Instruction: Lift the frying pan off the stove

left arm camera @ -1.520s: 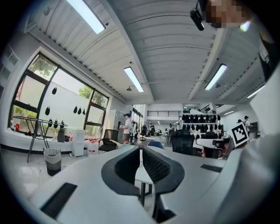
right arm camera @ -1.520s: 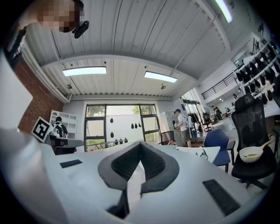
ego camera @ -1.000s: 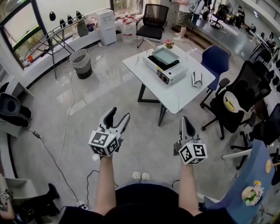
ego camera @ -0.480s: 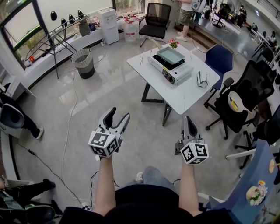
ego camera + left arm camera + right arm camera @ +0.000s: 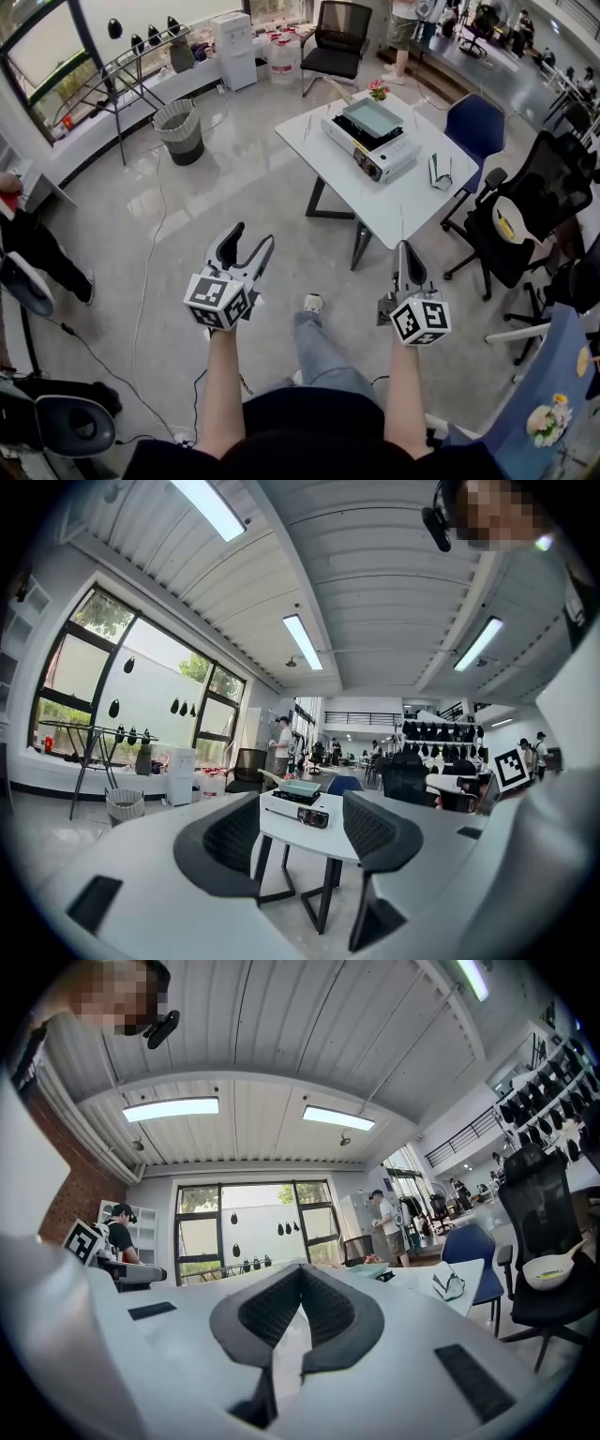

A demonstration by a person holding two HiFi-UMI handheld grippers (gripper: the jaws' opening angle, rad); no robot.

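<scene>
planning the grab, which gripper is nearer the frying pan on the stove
Right. The right gripper is short of the frying pan, almost in line; the left gripper is farther left.

At twelve o'clock in your head view, the top edge cuts a standing person (image 5: 405,28) at the waist. You can't tell how the frying pan (image 5: 372,118) sits on the stove (image 5: 375,150): too small. At three o'clock a black office chair (image 5: 551,186) runs past the edge.
</scene>
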